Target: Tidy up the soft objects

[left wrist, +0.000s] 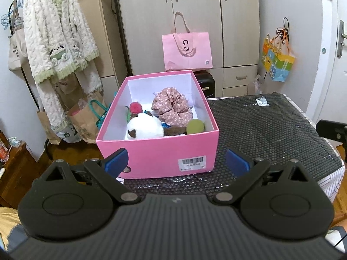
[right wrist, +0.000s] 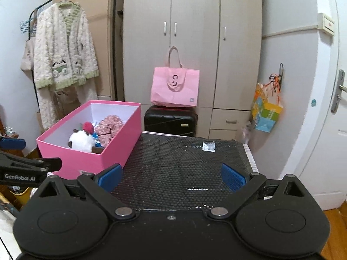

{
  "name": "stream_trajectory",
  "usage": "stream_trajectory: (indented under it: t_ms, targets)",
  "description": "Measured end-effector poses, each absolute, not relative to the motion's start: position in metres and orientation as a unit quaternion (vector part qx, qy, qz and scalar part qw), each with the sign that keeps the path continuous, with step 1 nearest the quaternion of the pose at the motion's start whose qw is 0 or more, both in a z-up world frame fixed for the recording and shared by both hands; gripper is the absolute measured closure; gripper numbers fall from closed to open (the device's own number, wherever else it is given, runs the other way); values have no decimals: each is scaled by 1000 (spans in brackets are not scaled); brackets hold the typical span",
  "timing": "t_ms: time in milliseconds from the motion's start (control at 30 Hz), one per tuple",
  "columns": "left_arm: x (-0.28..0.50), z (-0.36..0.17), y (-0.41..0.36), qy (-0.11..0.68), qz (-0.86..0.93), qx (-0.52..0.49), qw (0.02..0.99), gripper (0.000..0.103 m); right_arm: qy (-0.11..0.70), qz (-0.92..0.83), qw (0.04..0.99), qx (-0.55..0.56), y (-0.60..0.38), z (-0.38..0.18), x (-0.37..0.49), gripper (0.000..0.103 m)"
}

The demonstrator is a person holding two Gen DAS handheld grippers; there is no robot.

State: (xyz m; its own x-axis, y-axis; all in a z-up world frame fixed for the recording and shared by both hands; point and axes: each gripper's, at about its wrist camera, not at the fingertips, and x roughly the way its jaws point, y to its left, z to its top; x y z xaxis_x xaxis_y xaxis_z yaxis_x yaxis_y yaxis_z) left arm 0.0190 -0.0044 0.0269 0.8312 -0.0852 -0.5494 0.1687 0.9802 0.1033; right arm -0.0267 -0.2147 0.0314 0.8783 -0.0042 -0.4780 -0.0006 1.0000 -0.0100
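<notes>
Left wrist view: the left gripper [left wrist: 176, 162] hangs just short of a pink cardboard box [left wrist: 156, 151], blue-padded fingers [left wrist: 116, 163] spread wide with nothing between them. The open box stands on the left end of a table covered in black bubble wrap [left wrist: 271, 130], a barcode label [left wrist: 192, 163] on its near wall. Inside lie the soft objects: a white plush toy [left wrist: 144, 127] with brown patches at the front, a pink pompom [left wrist: 136, 107] behind it, a floral pink scrunchie [left wrist: 172, 107] towards the back right, and a green ball [left wrist: 195, 126] in the near right corner. In the right wrist view, the right gripper [right wrist: 171, 176] hovers over the bare wrap to the right of the box, its fingers likewise parted and empty. Behind the table, a pink tote bag [right wrist: 175, 86] sits on a black suitcase [right wrist: 170, 120] against a beige wardrobe [right wrist: 195, 32]; a fleecy cream robe [left wrist: 60, 43] hangs on a rack at left.
</notes>
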Motion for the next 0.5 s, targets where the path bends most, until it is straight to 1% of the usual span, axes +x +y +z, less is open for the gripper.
stream_trajectory:
  t_ms: [167, 500]
  targets:
    - [18, 23, -7, 284, -65, 69, 954, 5, 245, -30, 969, -13, -217, 29, -27, 3]
    - [18, 22, -6, 276, -56, 67, 957, 5, 246, -24, 969, -9, -216, 28, -26, 3]
